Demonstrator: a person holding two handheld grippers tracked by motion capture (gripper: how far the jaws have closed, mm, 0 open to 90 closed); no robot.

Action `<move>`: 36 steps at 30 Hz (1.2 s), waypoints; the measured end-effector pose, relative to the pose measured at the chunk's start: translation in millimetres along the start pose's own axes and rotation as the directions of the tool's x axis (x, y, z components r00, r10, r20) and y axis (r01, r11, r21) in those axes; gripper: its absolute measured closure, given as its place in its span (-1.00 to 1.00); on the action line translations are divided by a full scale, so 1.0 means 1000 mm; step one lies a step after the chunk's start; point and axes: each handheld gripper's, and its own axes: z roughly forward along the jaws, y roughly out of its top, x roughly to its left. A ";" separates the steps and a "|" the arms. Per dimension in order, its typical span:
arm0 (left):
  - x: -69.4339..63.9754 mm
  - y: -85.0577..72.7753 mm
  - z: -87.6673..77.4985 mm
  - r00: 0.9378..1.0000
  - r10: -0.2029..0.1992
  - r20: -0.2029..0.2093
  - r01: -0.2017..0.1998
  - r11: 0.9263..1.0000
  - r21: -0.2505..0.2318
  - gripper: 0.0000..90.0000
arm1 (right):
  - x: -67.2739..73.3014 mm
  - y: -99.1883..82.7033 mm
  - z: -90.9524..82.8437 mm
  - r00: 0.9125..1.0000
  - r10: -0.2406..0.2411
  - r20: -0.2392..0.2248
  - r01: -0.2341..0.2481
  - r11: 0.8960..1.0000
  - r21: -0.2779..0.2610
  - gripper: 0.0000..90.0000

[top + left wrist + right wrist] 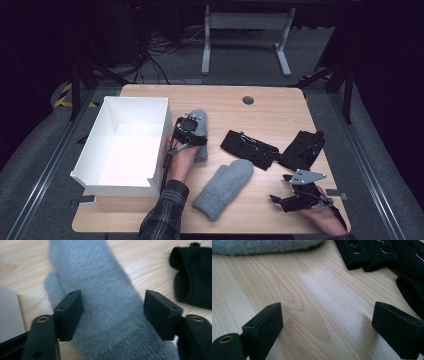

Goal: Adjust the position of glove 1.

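Our left gripper (112,315) stands with jaws apart astride the grey mitten (100,290), which lies between them beside the white box (125,145). We should lower and pinch mid-palm. Our right gripper (327,327) gapes over bare wood.

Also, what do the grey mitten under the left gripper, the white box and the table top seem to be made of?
Grey mitten: soft fleece or faux fur, judging by its fuzzy nap, with a knitted-looking cuff. White box: probably cardboard or foam board, with thin, flat, matte walls. Table: light wood or a wood-look laminate, since grain lines and a slight sheen show; I cannot tell which.
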 end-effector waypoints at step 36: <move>-0.026 -0.009 -0.054 0.971 0.129 0.199 -0.115 0.990 -0.081 0.87 | 0.000 0.000 0.000 1.000 -0.001 -0.002 0.001 1.000 0.000 -0.78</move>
